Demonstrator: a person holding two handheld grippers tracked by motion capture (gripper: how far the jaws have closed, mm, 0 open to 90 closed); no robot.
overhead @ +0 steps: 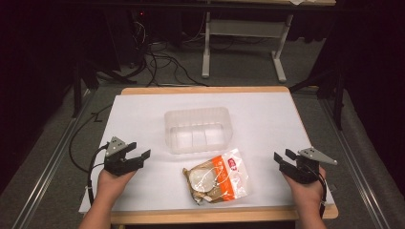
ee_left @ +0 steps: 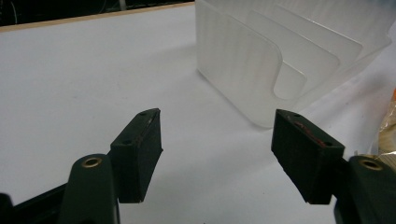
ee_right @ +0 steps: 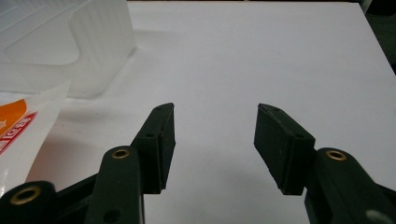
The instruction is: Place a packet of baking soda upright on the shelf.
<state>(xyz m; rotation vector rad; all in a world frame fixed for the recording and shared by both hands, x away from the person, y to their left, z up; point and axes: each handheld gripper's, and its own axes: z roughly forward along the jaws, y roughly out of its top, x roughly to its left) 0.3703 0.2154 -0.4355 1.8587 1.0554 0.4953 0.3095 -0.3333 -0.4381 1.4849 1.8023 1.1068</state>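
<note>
Centrally, clear snack bag [overhead: 217,179] with orange panel lying flat, beside translucent bin [overhead: 198,130], left gripper [overhead: 140,152] and right gripper [overhead: 282,155] both released, jaws apart, empty.

Colours on the table
Bag [overhead: 217,178]: clear film, orange-and-white print, red label, pale round contents. Container [overhead: 197,130]: frosted translucent white. Table [overhead: 267,119]: white top, light wood edge. Both grippers' jaws: black.

Left claw [overhead: 140,150] and right claw [overhead: 282,155] rest low at either side, jaws parted, each pointing inward
</note>
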